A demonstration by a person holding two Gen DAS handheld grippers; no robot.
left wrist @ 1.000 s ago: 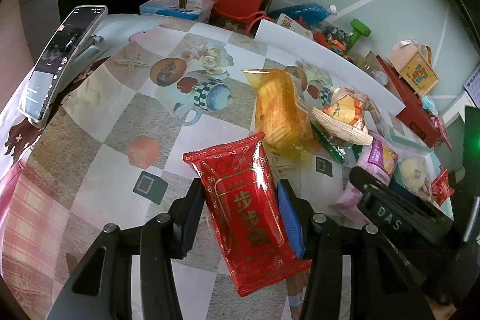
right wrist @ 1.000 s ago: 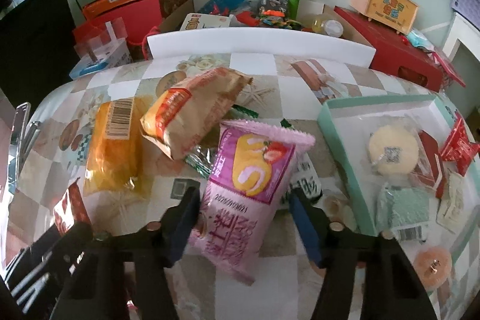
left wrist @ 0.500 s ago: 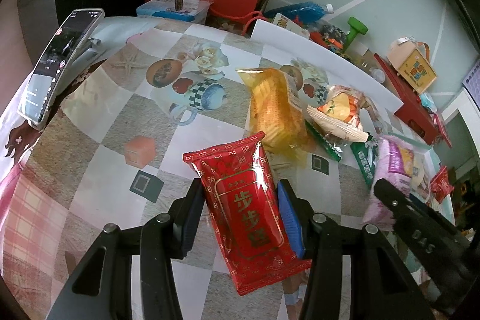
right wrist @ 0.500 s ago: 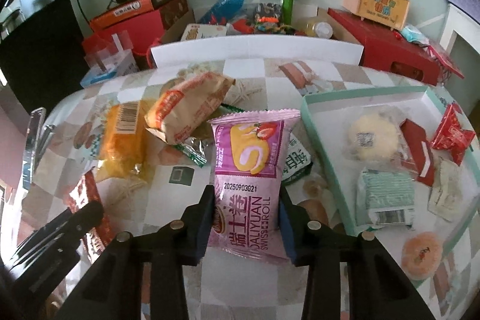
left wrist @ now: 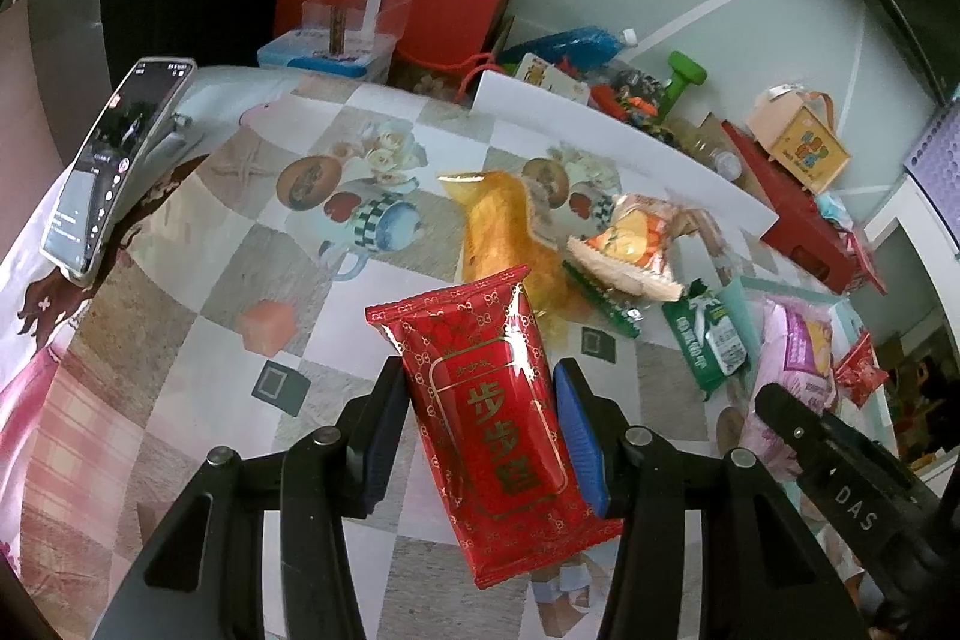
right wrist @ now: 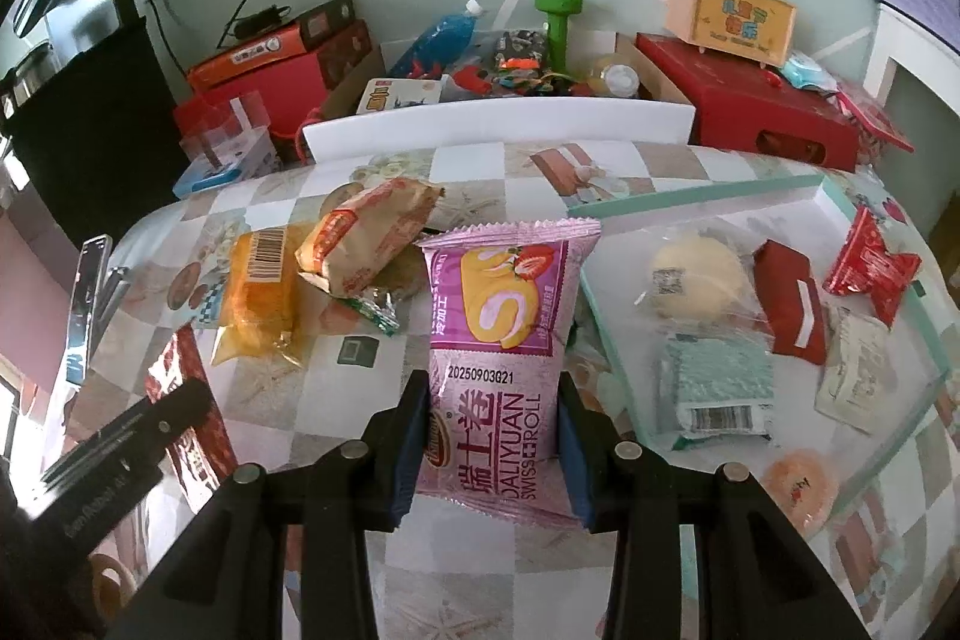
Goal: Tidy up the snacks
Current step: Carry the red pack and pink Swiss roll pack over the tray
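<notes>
Item: my right gripper (right wrist: 493, 436) pinching pink foil swiss-roll packet (right wrist: 503, 340); left gripper (left wrist: 477, 430) clamping red foil packet (left wrist: 489, 400). Risk: slick wrappers slipping before the teal-rimmed tray (right wrist: 606, 340) at three o'clock.

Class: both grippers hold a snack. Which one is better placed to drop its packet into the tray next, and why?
Right. The right gripper, gripping the pink Swiss roll packet, sits beside the green-rimmed tray; the left gripper with its red packet is further away.

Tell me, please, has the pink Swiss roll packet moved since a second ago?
Yes. The pink Swiss roll packet, previously loose between open jaws, is now clamped and lifted off the tablecloth, beside the teal tray.
</notes>
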